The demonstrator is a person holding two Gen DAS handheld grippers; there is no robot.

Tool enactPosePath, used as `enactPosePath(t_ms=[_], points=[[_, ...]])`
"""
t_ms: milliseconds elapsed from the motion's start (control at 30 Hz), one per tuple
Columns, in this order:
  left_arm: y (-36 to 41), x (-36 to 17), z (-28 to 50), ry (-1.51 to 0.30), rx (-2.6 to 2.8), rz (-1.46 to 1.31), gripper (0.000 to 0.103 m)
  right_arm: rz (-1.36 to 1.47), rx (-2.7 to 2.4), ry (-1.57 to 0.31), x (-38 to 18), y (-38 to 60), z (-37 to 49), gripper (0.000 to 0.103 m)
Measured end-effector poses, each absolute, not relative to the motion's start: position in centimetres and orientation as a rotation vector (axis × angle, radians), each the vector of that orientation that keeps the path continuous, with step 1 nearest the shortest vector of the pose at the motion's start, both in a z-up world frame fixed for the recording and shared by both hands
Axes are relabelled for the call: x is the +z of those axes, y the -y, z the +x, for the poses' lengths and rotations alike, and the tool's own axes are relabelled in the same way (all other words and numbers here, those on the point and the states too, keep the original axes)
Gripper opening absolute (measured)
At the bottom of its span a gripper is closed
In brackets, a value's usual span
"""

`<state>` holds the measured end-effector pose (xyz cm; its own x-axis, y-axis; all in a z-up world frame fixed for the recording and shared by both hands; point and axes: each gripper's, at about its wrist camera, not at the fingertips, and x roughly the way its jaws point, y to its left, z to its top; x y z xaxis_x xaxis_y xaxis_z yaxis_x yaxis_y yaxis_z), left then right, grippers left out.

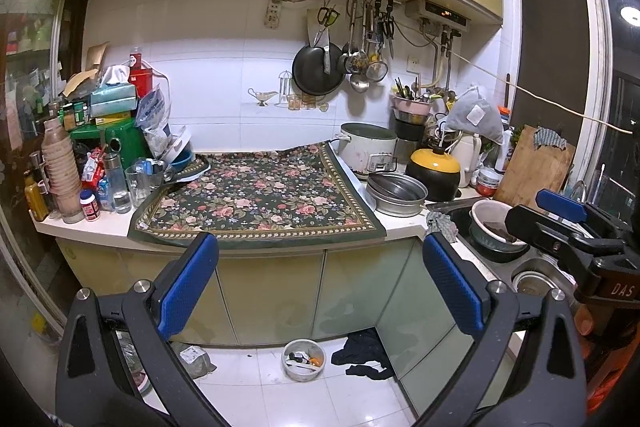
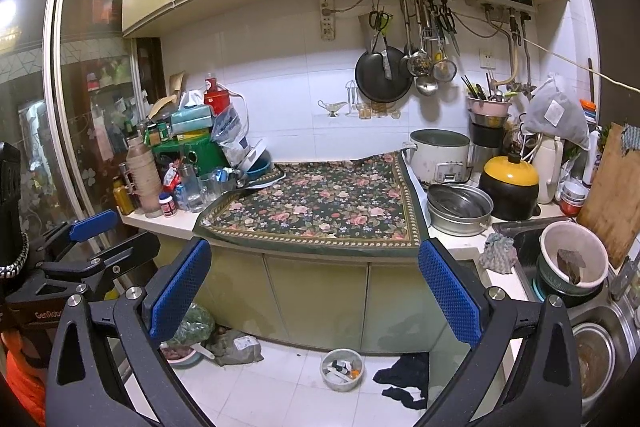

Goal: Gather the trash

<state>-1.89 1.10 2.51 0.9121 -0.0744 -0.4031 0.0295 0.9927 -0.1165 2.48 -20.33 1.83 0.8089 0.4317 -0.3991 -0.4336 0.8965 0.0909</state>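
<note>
Both tongs, left (image 1: 320,283) and right (image 2: 316,287), wide, empty, held back from table (image 1: 400,223). Likely trash on floor: tub (image 1: 304,359), dark rag (image 1: 364,351), bag (image 2: 236,347). Stage unclear; no bin seen.

A white counter (image 1: 404,223) carries a floral cloth (image 1: 256,199) across its middle, overhanging the front edge. Left of the cloth sit jars, bottles and a stack of cups (image 1: 62,171). To the right stand a steel pan (image 1: 396,193) and a yellow-lidded black pot (image 1: 434,169). On the tiled floor (image 1: 304,399) lie 1 small tub (image 1: 304,359) and dark fabric (image 1: 364,351).
</note>
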Motion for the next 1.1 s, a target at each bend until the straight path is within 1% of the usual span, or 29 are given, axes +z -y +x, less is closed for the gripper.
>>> enactPosePath(t_ms=[1100], points=[[-2.0,1.6,-0.1,-0.451,-0.104,-0.132,0.102,0.005,0.412,-0.479,0.9,20.2,2.8,0.103]])
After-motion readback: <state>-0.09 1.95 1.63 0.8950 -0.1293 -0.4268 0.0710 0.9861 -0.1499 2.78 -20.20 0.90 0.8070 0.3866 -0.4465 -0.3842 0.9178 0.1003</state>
